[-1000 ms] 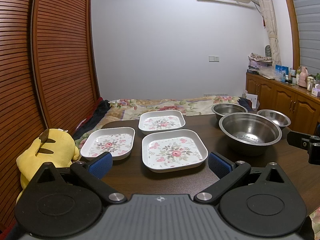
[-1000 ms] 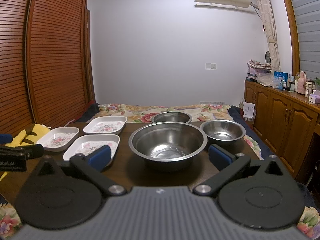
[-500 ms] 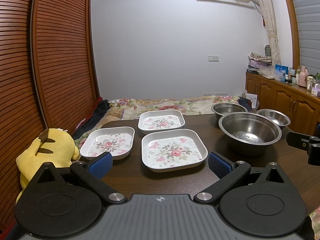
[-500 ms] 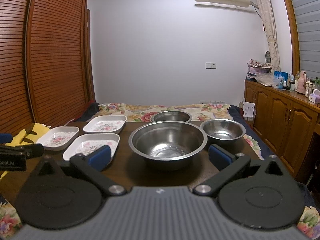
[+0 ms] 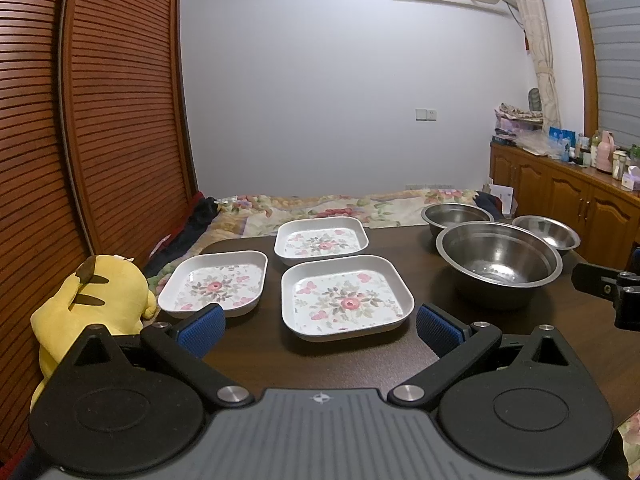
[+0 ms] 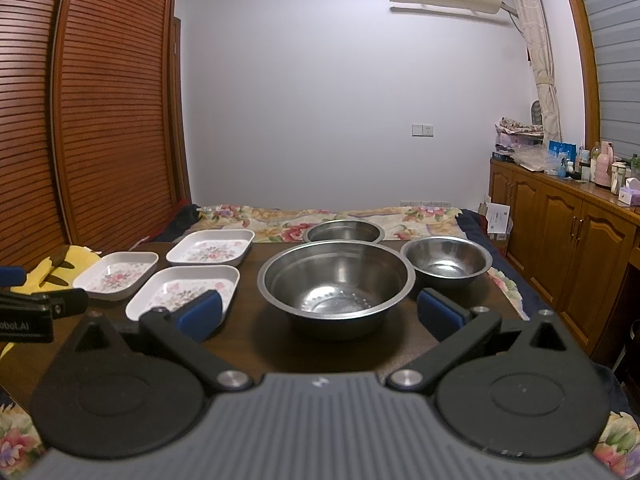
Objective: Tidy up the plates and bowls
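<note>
Three square white plates with flower prints lie on the dark table: a near plate (image 5: 346,300), a left plate (image 5: 216,286) and a far plate (image 5: 321,239). Three steel bowls stand to their right: a large bowl (image 6: 336,280), a small bowl (image 6: 446,262) and a rear bowl (image 6: 344,231). My left gripper (image 5: 320,330) hangs open just short of the near plate, nothing between its blue pads. My right gripper (image 6: 320,314) is open in front of the large bowl, holding nothing. The large bowl (image 5: 498,262) also shows in the left wrist view.
A yellow plush toy (image 5: 94,300) sits at the table's left edge beside a slatted wooden wardrobe (image 5: 80,120). A bed with a floral cover (image 5: 340,206) lies behind the table. Wooden cabinets (image 6: 568,248) with bottles on top line the right wall.
The left wrist view has shifted very slightly, the plates sitting a touch lower in frame. Both grippers stay open and nothing on the table has moved.
</note>
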The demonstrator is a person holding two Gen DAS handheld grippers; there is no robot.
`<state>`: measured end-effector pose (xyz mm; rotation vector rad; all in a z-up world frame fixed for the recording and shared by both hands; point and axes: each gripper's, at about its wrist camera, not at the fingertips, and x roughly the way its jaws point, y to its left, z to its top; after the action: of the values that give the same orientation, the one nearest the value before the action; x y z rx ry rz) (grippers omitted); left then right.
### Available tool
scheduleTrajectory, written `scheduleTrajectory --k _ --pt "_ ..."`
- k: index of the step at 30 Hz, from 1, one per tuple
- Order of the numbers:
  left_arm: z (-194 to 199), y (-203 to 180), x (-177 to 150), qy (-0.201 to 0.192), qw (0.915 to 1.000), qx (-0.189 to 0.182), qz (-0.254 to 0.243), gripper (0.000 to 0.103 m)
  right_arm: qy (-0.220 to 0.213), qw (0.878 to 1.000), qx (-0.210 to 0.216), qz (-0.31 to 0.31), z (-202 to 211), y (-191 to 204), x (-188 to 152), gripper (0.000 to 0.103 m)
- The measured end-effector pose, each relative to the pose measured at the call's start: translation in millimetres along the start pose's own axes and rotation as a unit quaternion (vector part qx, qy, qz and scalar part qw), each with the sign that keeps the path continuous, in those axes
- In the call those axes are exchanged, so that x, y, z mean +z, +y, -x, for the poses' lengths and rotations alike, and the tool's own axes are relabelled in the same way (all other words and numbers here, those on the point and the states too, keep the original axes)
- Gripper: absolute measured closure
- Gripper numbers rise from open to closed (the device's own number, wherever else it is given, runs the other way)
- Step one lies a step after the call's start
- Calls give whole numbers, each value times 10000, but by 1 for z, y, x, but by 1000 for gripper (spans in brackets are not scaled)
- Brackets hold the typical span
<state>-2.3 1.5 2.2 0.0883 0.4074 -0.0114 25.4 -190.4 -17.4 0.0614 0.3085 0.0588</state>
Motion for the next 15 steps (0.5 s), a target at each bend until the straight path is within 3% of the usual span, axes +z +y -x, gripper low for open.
scheduleTrajectory --k 15 --pt "-32 7 -16 499 9986 -119 106 0 176 9996 232 28 -20 3 -10 0"
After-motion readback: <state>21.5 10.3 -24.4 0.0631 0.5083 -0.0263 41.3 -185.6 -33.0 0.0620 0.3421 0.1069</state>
